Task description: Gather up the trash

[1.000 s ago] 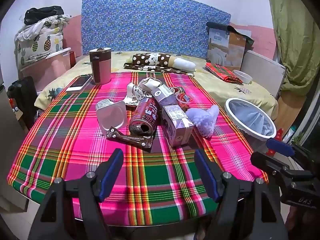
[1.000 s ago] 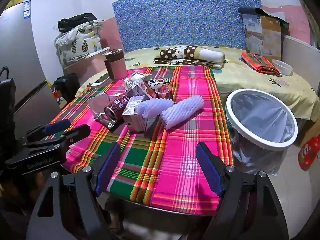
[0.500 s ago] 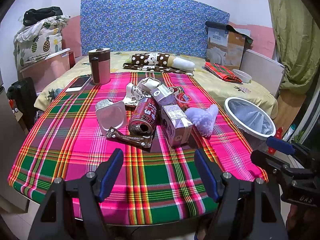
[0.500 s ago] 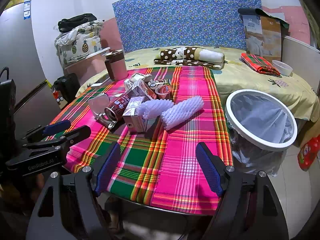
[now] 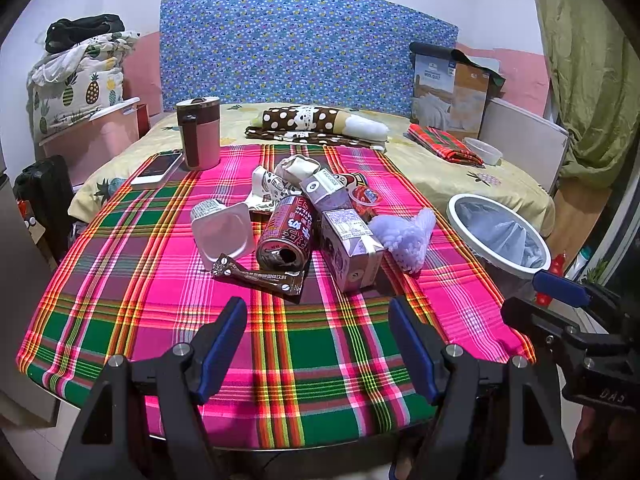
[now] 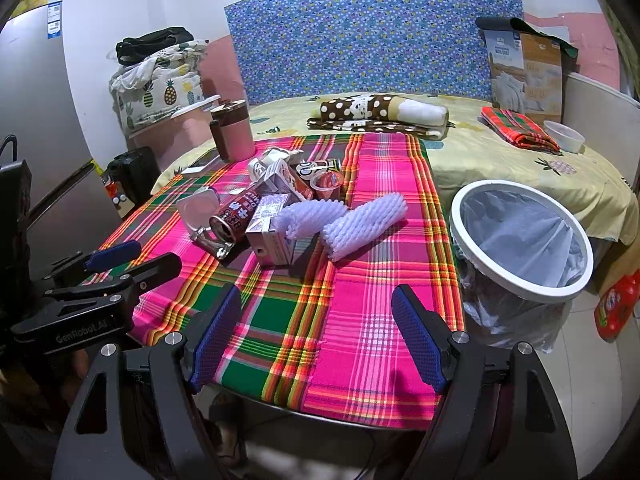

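Observation:
A pile of trash lies mid-table on the plaid cloth: a red can (image 5: 285, 233) on its side, a small carton (image 5: 352, 250), a white plastic cup (image 5: 224, 236), a brown wrapper (image 5: 258, 277), crumpled packaging (image 5: 298, 178) and white foam net sleeves (image 6: 362, 220). A white-rimmed bin (image 6: 520, 236) with a grey liner stands right of the table. My left gripper (image 5: 318, 344) is open and empty over the near table edge. My right gripper (image 6: 316, 332) is open and empty, near the front right corner.
A pink tumbler (image 5: 199, 134) and a phone (image 5: 158, 166) sit at the table's far left. A bed (image 5: 440, 168) with a polka-dot roll, folded cloth and a bowl lies behind. A red bottle (image 6: 616, 306) stands on the floor by the bin.
Both views have shifted only slightly. The trash pile has not moved and both grippers stay open.

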Tool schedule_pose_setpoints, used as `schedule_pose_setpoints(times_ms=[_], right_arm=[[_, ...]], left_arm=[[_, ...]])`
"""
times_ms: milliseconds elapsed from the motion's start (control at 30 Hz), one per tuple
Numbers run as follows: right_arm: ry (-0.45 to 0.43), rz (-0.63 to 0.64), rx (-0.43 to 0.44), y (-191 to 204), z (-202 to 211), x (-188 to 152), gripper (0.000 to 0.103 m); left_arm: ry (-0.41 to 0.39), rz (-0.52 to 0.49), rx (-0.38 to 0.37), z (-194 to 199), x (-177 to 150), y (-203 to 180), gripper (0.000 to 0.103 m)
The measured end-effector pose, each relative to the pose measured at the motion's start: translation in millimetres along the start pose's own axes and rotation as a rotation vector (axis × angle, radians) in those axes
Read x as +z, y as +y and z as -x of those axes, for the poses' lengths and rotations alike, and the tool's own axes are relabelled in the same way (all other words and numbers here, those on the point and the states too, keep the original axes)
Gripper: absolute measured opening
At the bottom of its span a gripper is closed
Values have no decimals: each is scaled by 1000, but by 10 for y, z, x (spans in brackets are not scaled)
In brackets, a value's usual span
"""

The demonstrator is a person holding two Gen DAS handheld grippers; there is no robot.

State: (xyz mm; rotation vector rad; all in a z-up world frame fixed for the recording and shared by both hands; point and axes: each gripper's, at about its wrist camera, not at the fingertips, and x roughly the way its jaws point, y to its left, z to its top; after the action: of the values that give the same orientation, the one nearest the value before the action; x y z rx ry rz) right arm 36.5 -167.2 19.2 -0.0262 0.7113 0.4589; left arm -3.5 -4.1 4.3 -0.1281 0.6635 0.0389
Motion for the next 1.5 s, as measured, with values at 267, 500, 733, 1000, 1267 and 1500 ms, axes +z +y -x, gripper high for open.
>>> schedule_pose_setpoints(times_ms=[267,500,733,1000,1267,1500], right_arm=[[0,0,1,-2,0,0,79],[-1,0,1,0,0,-1,79],[0,1,1,-1,-8,-8,79],[3,5,8,19,10,24,79],[3,4,7,18,10,27,79],[10,1,10,29,-9,29,79]], left_arm=[[0,1,1,8,-5,-8,75],[-1,-2,3,11,-1,-13,75],[0,-1,0,12,-4,-10,75],[0,0,-8,32,10,-5,75],[5,-5,-13,18,10,18,75],[12,5,-18,-40,-13,52,75]])
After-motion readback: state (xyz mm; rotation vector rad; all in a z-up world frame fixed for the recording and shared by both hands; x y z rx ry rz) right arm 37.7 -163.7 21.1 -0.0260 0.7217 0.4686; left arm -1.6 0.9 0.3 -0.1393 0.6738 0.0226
